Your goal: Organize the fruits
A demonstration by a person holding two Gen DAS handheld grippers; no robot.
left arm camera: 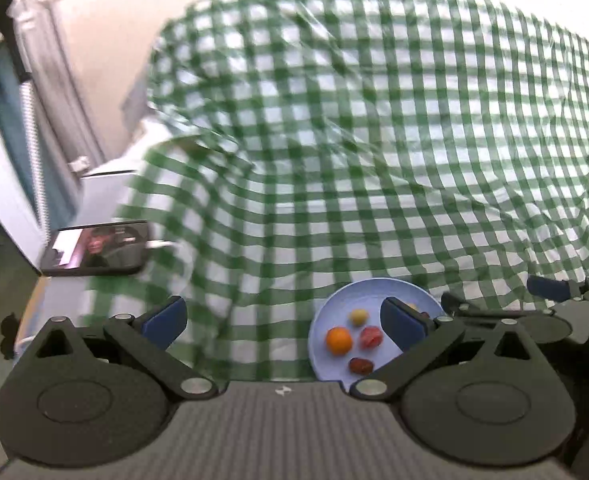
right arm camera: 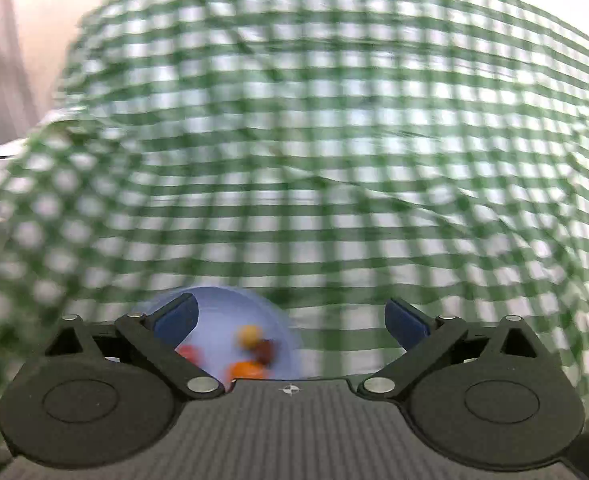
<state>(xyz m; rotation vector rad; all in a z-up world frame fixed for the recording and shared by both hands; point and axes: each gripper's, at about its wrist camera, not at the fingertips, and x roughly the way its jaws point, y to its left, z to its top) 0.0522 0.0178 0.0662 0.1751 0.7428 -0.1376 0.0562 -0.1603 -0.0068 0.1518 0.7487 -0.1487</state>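
Note:
A pale blue plate [left arm camera: 330,312] lies on the green checked cloth and holds an orange [left arm camera: 339,341], a small yellow fruit [left arm camera: 359,317], a pink-red fruit [left arm camera: 371,337] and a dark red fruit [left arm camera: 361,365]. My left gripper [left arm camera: 284,320] is open and empty, its right finger over the plate. My right gripper [right arm camera: 290,320] is open and empty; its view is blurred, with the plate [right arm camera: 222,312] and fruits under its left finger. The right gripper also shows in the left wrist view [left arm camera: 550,292], right of the plate.
The green and white checked cloth [left arm camera: 374,140] covers the table and rises in folds behind. A phone [left arm camera: 98,247] with a lit screen lies at the table's left edge. A white wall and curtain stand at the far left.

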